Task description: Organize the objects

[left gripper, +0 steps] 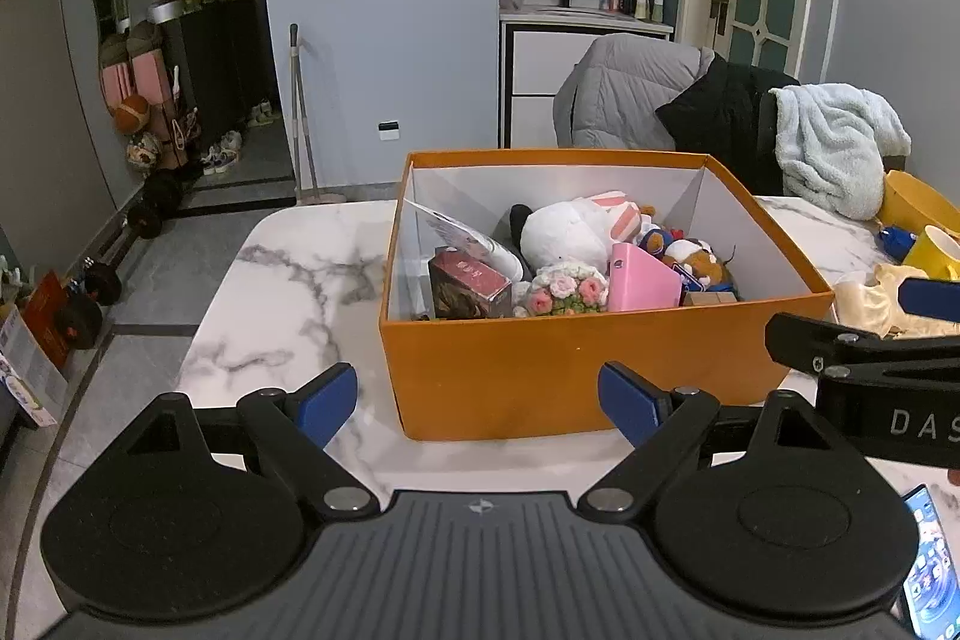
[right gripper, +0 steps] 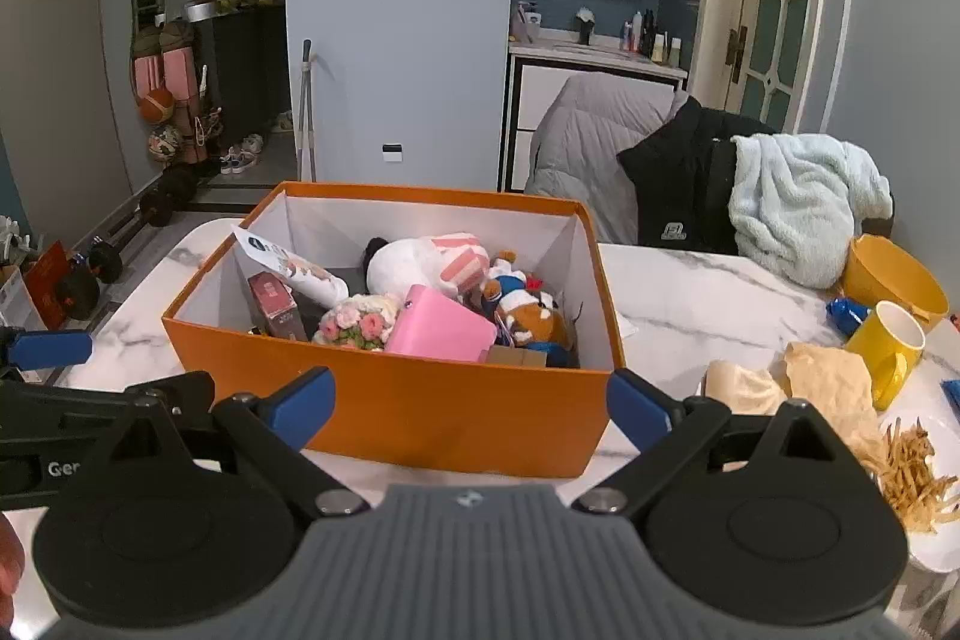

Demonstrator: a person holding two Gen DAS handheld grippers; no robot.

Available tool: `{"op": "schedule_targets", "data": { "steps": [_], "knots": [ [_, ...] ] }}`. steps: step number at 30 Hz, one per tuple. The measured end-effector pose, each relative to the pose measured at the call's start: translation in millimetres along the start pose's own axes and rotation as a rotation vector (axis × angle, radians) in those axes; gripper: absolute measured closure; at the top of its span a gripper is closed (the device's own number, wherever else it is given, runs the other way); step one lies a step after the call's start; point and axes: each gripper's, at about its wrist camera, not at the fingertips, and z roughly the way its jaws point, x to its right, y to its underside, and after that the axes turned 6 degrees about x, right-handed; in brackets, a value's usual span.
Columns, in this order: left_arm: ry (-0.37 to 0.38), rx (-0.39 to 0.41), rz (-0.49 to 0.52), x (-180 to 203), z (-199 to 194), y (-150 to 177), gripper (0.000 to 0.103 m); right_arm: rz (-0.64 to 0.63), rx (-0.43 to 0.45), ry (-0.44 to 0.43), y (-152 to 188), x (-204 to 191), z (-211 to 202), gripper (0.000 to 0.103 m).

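An orange box [left gripper: 540,376] [right gripper: 420,412] stands on the marble table [left gripper: 288,292] [right gripper: 690,298]. Inside lie a white plush [left gripper: 564,232] [right gripper: 408,268], a pink case [left gripper: 642,280] [right gripper: 441,328], a crocheted flower bunch [left gripper: 564,289] [right gripper: 357,322], a dark red carton [left gripper: 471,283] [right gripper: 276,307], a small bear toy [right gripper: 528,316] and a leaflet [left gripper: 462,235]. My left gripper [left gripper: 480,403] is open in front of the box's near wall, nothing between its fingers. My right gripper [right gripper: 471,409] is open too, empty, facing the same wall. Its blue fingertips [left gripper: 930,298] enter the left wrist view at the right edge.
Right of the box are a yellow mug [right gripper: 888,346], a yellow bowl [right gripper: 894,274], crumpled paper [right gripper: 828,382], a plate of fries [right gripper: 918,478] and a phone [left gripper: 933,568]. Chairs draped with jackets and a light blue blanket [right gripper: 798,214] stand behind the table.
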Motion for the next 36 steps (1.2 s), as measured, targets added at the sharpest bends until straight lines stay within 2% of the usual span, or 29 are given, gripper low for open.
{"op": "schedule_targets", "data": {
  "steps": [36],
  "knots": [
    [0.005,0.005,-0.024,-0.3,-0.3,-0.7,0.000,0.003,-0.005,0.018,3.0,4.2,2.6,0.005]
  ]
}}
